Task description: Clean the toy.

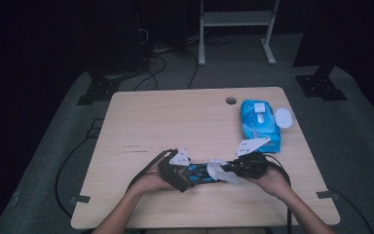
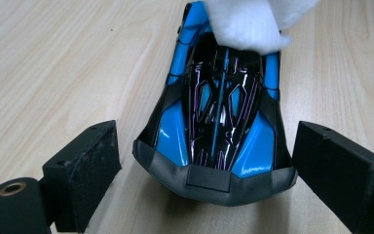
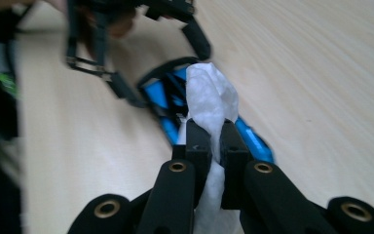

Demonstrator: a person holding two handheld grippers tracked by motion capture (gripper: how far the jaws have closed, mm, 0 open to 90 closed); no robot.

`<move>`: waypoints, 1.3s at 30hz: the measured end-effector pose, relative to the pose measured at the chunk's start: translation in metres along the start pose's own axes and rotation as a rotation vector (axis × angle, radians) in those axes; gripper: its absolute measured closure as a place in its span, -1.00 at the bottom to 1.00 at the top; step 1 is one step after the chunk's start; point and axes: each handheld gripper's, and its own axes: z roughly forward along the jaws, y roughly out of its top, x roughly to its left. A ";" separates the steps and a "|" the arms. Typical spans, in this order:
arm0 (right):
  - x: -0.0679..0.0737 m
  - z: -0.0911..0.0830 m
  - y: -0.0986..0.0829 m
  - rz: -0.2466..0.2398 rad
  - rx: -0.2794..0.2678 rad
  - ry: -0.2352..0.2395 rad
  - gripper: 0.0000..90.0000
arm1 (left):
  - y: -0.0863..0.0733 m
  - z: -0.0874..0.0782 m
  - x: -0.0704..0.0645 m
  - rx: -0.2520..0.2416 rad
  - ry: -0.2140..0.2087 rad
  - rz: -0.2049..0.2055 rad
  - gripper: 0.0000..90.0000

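Wiping a blue toy car (image 2: 219,122) with a pinched wipe (image 3: 209,102).
Right gripper (image 3: 213,134) clamped the wipe; left gripper (image 2: 204,165), jaws apart, seemingly untouching, so the car could slide.

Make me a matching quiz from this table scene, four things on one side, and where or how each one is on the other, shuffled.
Things:
1. toy car
2. white wipe
3. wipes pack
4. left gripper

States:
A. pinched in the right gripper
B. jaws spread either side of the car
C. lying flap-open on the table
D. blue and black, on the wood

Pairs: 1-D, 2-A, 3-C, 4-B
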 end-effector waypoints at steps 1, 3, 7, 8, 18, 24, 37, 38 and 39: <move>0.000 0.003 0.001 -0.008 0.003 -0.014 0.89 | 0.000 0.000 0.000 0.004 -0.004 -0.002 -0.78; 0.003 0.010 0.002 -0.029 0.014 -0.034 0.89 | -0.001 0.001 0.000 0.008 -0.008 -0.007 -0.78; 0.011 0.028 0.002 -0.089 0.035 -0.073 0.76 | -0.002 0.001 -0.001 0.009 -0.018 -0.015 -0.71; 0.013 0.032 0.002 -0.112 0.046 -0.092 0.70 | -0.002 0.001 -0.001 0.009 -0.023 -0.014 -0.68; 0.006 0.051 -0.008 -0.044 0.004 -0.064 0.42 | -0.003 0.004 0.000 0.018 -0.031 -0.017 -0.60; 0.010 0.052 -0.013 -0.060 -0.025 -0.085 0.51 | -0.004 0.006 0.000 0.023 -0.021 -0.016 -0.54; 0.014 0.050 -0.019 -0.070 -0.051 -0.112 0.76 | -0.006 0.006 -0.003 0.011 -0.004 -0.016 -0.50; 0.015 0.049 -0.019 -0.068 -0.043 -0.111 0.76 | -0.006 0.006 -0.003 0.013 -0.004 -0.015 -0.50; 0.014 0.048 -0.020 -0.069 -0.035 -0.111 0.77 | -0.006 0.006 -0.003 0.010 -0.004 -0.019 -0.50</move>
